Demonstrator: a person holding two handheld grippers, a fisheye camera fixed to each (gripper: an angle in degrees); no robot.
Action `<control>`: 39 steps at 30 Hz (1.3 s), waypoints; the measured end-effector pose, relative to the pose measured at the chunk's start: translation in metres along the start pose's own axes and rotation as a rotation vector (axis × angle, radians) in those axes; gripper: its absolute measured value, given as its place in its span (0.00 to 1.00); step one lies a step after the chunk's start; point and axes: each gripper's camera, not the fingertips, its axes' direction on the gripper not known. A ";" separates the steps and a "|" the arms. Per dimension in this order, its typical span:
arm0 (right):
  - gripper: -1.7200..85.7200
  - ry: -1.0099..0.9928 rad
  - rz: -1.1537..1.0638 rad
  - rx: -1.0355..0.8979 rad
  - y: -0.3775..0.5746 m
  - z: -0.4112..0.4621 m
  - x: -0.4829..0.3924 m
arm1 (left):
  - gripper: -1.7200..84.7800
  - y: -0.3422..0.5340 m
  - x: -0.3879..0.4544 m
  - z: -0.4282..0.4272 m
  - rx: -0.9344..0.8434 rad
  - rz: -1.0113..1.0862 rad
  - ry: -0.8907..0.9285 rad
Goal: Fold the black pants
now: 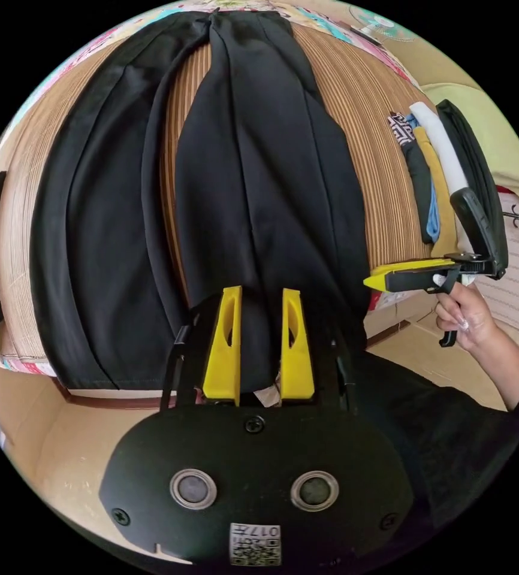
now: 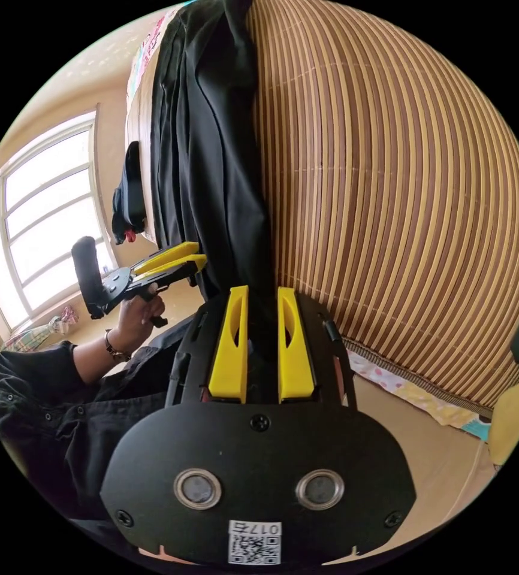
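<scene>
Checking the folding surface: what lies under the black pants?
A striped woven mat lies under the black pants, showing between the legs; anything directly beneath the cloth is covered.

A white sticker (image 1: 255, 544) on the black body of the left gripper, in the left gripper view, carries a square code under a short printed line that appears mirrored and is not legible. A like sticker (image 2: 255, 542) sits on the right gripper's body, equally unreadable.
</scene>
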 end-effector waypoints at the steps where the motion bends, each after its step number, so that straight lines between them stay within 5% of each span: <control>1: 0.12 0.003 -0.009 0.011 0.002 -0.004 -0.001 | 0.10 -0.002 -0.001 -0.001 -0.014 -0.005 0.004; 3: 0.14 0.006 -0.009 0.050 0.007 -0.014 0.000 | 0.05 -0.001 -0.009 -0.012 -0.027 -0.015 0.100; 7: 0.16 -0.121 -0.030 0.227 0.024 -0.048 0.010 | 0.03 0.034 -0.060 -0.041 0.127 -0.028 0.830; 9: 0.17 -0.202 -0.033 0.256 0.025 -0.051 0.020 | 0.02 0.058 -0.090 -0.038 0.178 -0.131 0.993; 15: 0.17 -0.170 -0.047 0.161 0.008 0.004 0.009 | 0.03 0.097 -0.173 -0.020 0.181 -0.467 0.752; 24: 0.07 -0.079 -0.116 0.099 0.011 0.026 -0.011 | 0.03 0.062 -0.151 -0.038 0.071 -0.234 0.649; 29: 0.06 0.030 0.050 0.235 0.057 0.006 0.015 | 0.11 0.082 -0.122 -0.077 0.184 -0.451 0.177; 34: 0.06 -0.077 0.006 0.216 0.051 0.017 -0.002 | 0.19 0.002 -0.028 -0.110 0.203 -0.172 0.414; 39: 0.06 -0.113 -0.187 0.167 0.035 0.016 -0.053 | 0.21 -0.068 0.099 -0.089 -0.126 0.158 0.108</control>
